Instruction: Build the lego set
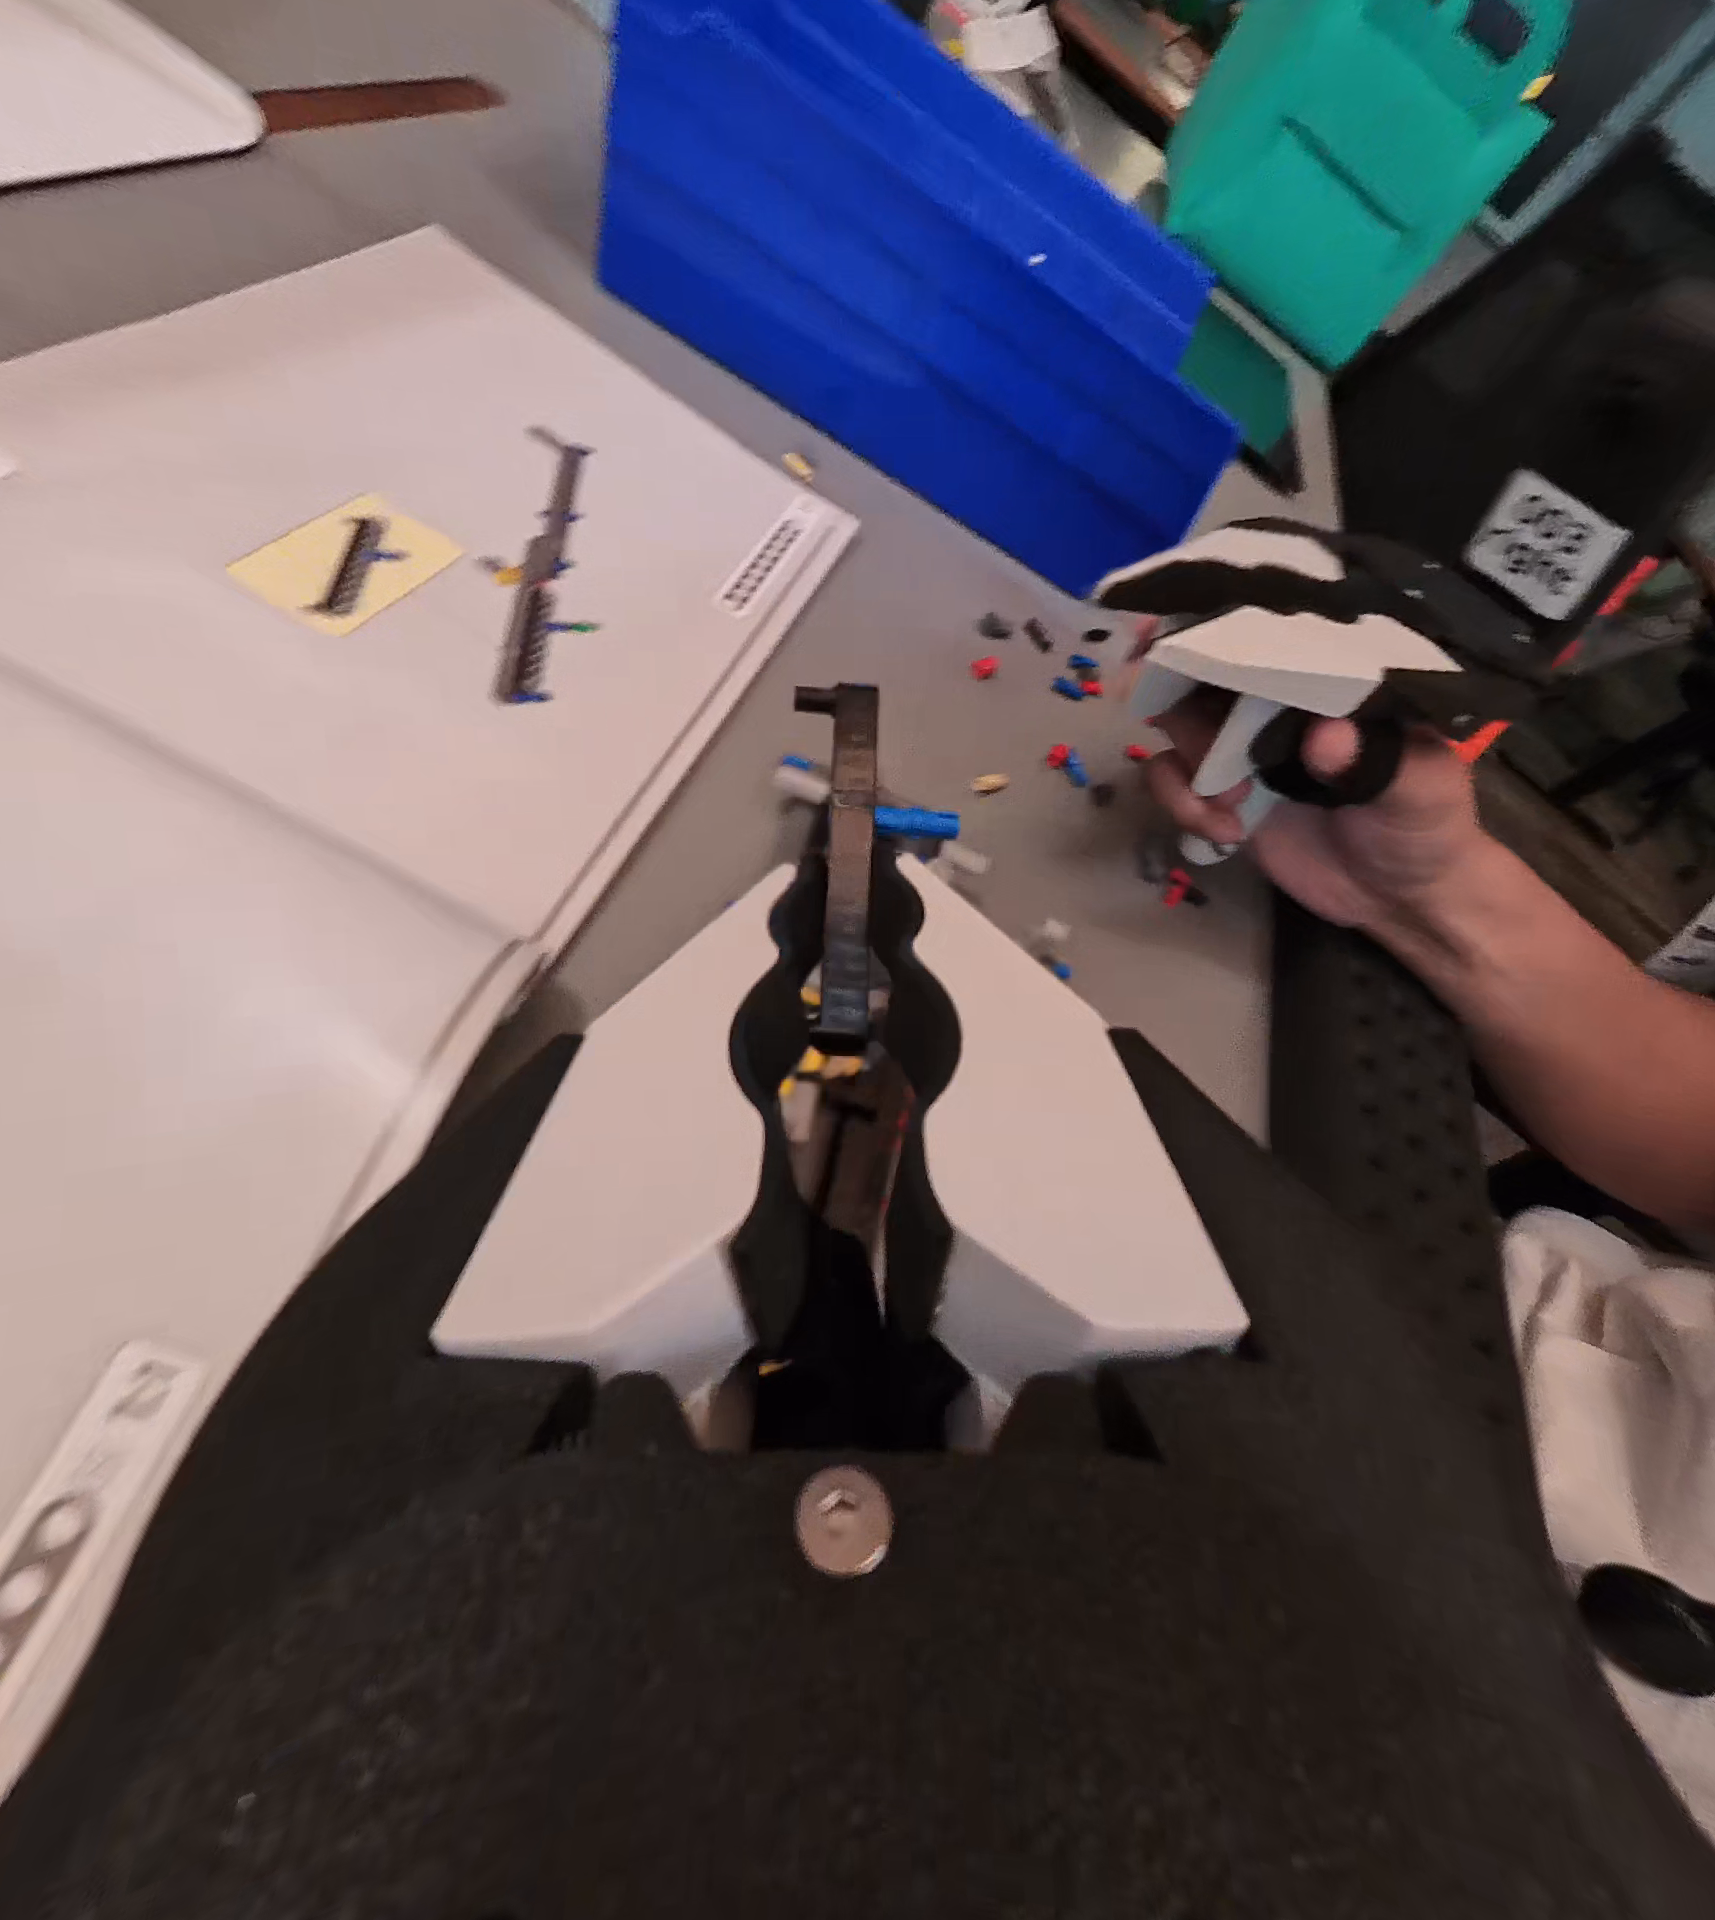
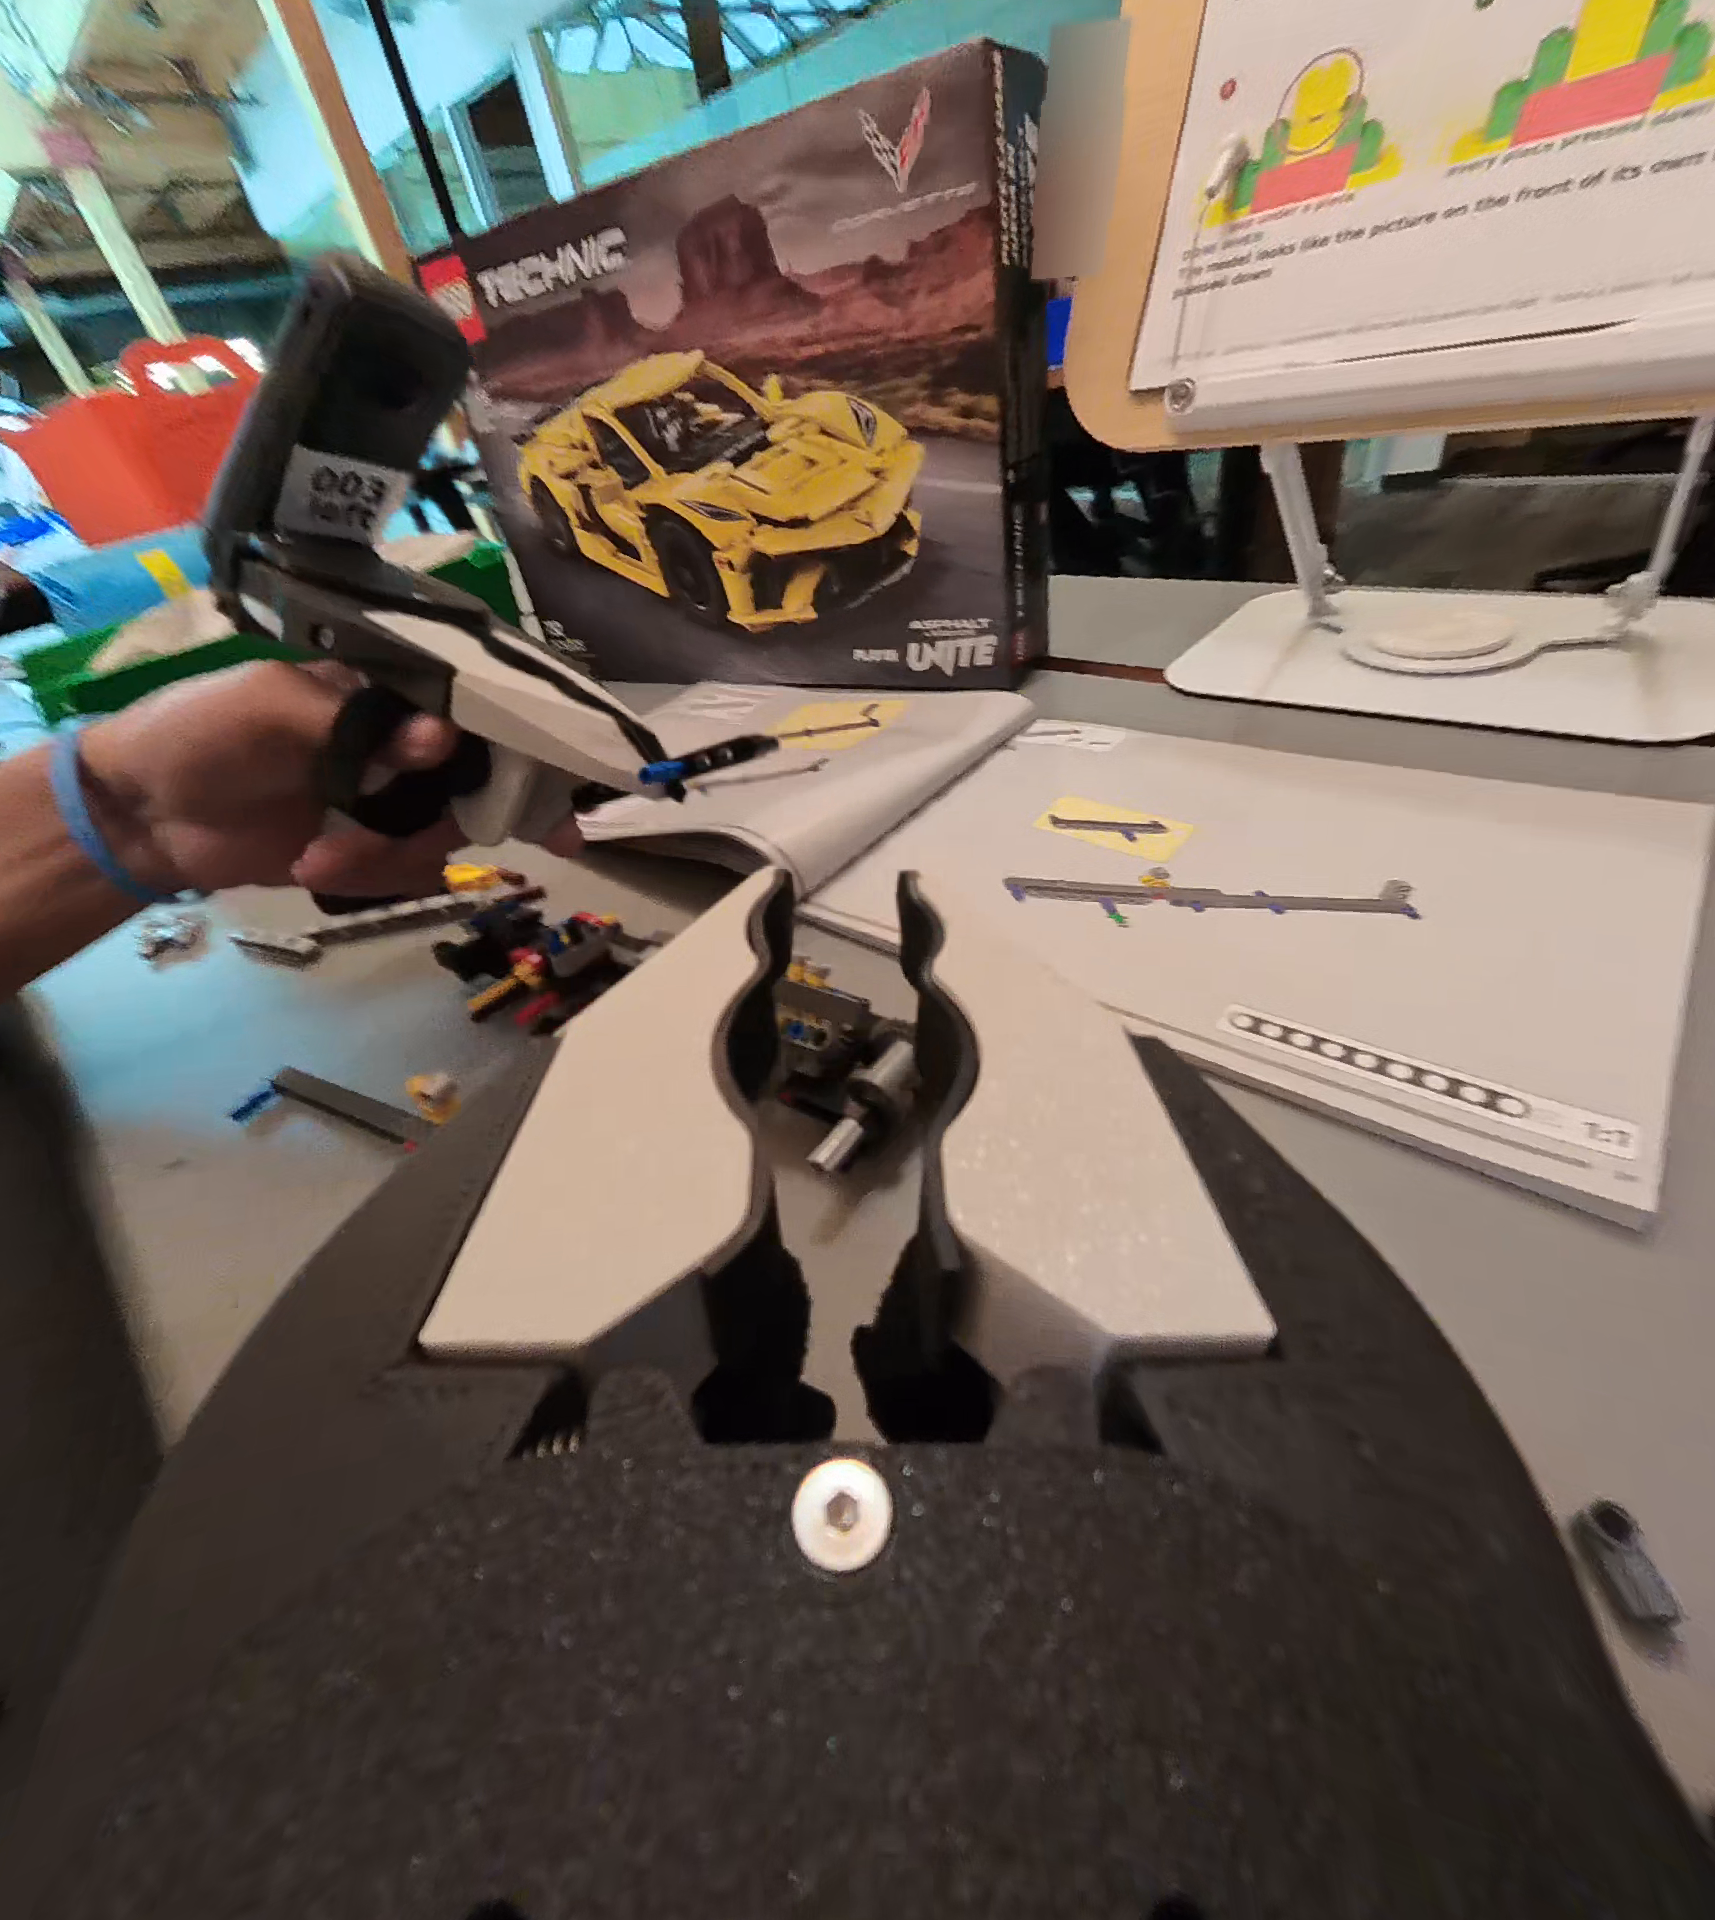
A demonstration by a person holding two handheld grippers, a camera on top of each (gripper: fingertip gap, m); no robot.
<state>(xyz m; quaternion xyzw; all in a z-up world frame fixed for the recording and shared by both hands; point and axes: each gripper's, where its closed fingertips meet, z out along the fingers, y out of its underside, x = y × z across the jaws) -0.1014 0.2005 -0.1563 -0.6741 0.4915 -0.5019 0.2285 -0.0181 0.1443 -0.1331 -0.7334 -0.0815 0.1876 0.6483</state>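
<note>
- Left tongs (image 1: 848, 883): we see them pressed together on a long black beam (image 1: 851, 831), pinching it edge-on so that it sticks out past the tips above the table (image 1: 936, 582).
- We note a blue pin (image 1: 915, 823) sticking out sideways from the beam, and a short black stub at its far end.
- Right tongs (image 2: 842, 904): we record them spread, with a clear gap between the fingers and nothing pinched.
- Through that gap we see a small dark sub-assembly (image 2: 837, 1060) with a grey axle, lying on the table below.
- In the right wrist view, the left tongs show at left, held in a hand (image 2: 229, 790) with a blue wristband; the beam and its blue pin show at their tip, above the open instruction booklet (image 2: 1352, 935).
- We see the booklet lying flat on the table, its page showing a long grey beam drawing.
- Loose red, blue, black and yellow parts (image 1: 1071, 717) lie scattered on the table, between the held beam and the right hand (image 1: 1352, 821).
- A partly built cluster (image 2: 531, 961) and a loose grey beam (image 2: 344, 1107) rest on the table, left of the right tongs.
- We note the set's box (image 2: 759, 416) standing upright behind the booklet, with a yellow car pictured on it.
- A blue bin (image 1: 884, 260) stands just beyond the booklet's far corner in the left wrist view.
- A white stand (image 2: 1455, 655) carrying a sheet sits at right of the box.
</note>
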